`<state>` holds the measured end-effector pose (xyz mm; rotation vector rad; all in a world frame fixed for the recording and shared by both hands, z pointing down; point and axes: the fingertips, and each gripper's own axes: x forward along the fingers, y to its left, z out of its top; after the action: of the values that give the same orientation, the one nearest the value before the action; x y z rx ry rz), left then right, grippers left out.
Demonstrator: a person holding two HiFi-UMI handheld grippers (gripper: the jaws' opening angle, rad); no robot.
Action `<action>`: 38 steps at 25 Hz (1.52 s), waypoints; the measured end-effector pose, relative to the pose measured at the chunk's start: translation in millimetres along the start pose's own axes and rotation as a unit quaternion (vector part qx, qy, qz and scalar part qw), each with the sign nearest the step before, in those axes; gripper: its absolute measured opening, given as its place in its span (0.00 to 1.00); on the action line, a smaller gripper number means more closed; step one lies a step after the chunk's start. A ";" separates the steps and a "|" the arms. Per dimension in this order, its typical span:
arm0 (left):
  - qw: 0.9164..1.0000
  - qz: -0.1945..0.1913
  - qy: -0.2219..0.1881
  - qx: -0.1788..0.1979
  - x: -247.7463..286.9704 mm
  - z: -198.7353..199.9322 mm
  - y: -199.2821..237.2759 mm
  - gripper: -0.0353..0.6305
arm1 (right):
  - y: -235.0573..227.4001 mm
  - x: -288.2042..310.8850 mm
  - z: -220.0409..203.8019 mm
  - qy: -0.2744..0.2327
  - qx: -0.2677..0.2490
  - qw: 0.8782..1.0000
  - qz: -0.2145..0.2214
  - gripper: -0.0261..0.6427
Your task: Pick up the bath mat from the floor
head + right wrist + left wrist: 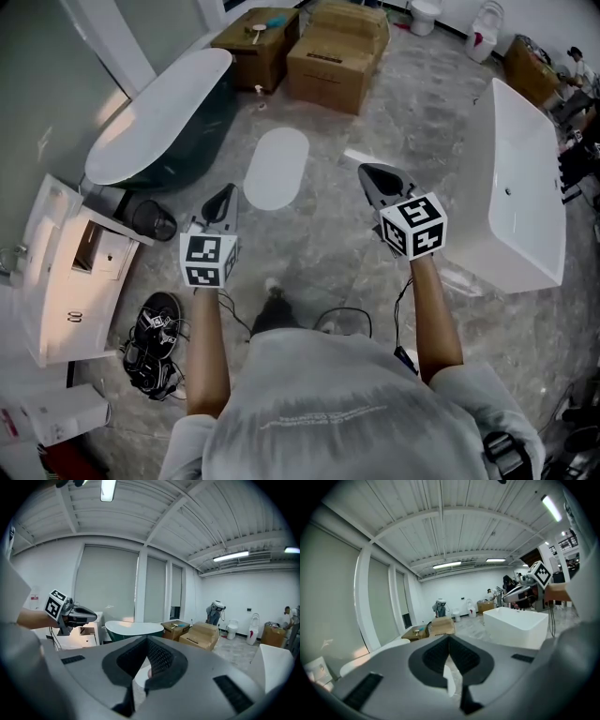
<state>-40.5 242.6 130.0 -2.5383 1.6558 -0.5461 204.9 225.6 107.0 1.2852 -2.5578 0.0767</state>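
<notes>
The bath mat [276, 167] is a white oval lying flat on the grey floor, ahead of both grippers and between them. My left gripper [223, 202] hangs above the floor just left of the mat's near end, its jaws shut with nothing in them. My right gripper [375, 178] hovers to the mat's right, jaws closed to a point and empty. In the left gripper view the jaws [449, 637] meet at their tips, with a sliver of white below them. The right gripper view shows its jaws [147, 639] meeting likewise.
A dark freestanding tub [159, 117] stands left of the mat and a white rectangular tub [520, 187] on the right. Cardboard boxes [337, 52] sit beyond the mat. A white cabinet [66, 272], black sandals [155, 342] and a cable [342, 319] lie near my feet.
</notes>
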 end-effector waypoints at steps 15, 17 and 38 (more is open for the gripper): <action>0.999 -0.023 0.014 0.032 181.0 -12.0 147.0 0.08 | -78.4 204.6 49.1 -0.007 0.001 1.000 -0.024 0.06; 0.999 -0.029 0.013 0.035 204.9 -10.2 168.6 0.08 | -86.1 234.2 60.5 -0.015 0.001 1.000 -0.025 0.06; 0.989 -0.103 0.103 -0.027 376.8 -101.1 226.7 0.08 | -129.7 414.2 -12.7 0.100 0.033 0.994 0.009 0.06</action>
<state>-136.3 -176.5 267.2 -2.7955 1.4902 -0.8175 76.0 -173.1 220.6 1.2114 -2.4142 0.2808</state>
